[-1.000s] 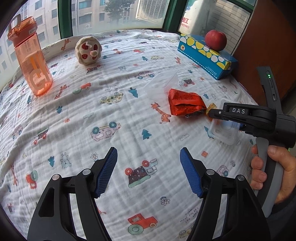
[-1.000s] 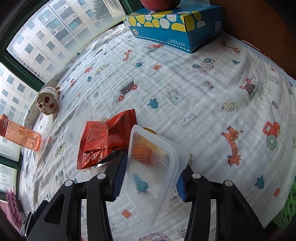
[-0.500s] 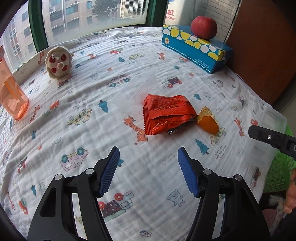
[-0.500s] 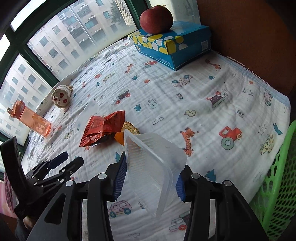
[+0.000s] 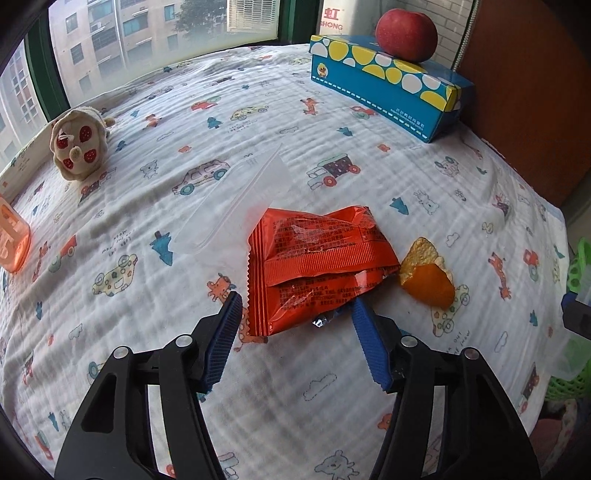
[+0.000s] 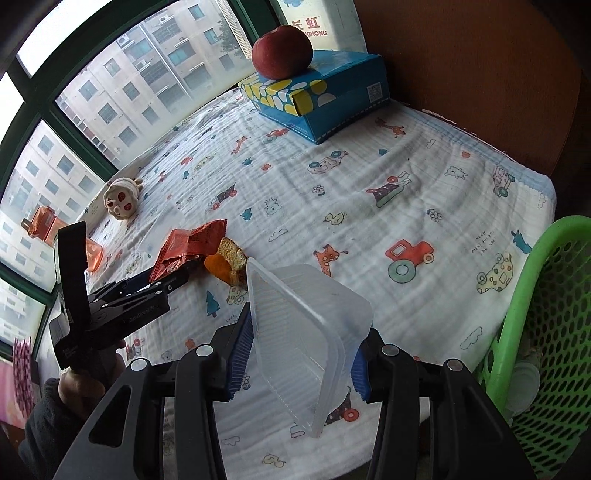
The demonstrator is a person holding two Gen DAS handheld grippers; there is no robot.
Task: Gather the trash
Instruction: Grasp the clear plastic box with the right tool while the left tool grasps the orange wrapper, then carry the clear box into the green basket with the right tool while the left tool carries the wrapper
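Note:
A crumpled red snack wrapper (image 5: 317, 254) lies on the printed cloth, with an orange peel (image 5: 424, 277) to its right and a clear plastic lid (image 5: 236, 203) behind it. My left gripper (image 5: 295, 310) is open, its fingertips on either side of the wrapper's near edge. It also shows in the right wrist view (image 6: 173, 280) at the wrapper (image 6: 192, 243). My right gripper (image 6: 303, 332) is shut on a clear plastic container (image 6: 306, 339), held above the table's right edge beside a green mesh basket (image 6: 546, 332).
A blue tissue box (image 5: 384, 85) with a red apple (image 5: 406, 29) on it stands at the back right. A plush toy (image 5: 77, 147) and an orange bottle (image 5: 11, 236) are at the left. A brown panel (image 5: 524, 92) borders the right side.
My left gripper has moved forward and right to the red wrapper. My right gripper has carried the clear container away from the wrapper, to the right, next to the green basket.

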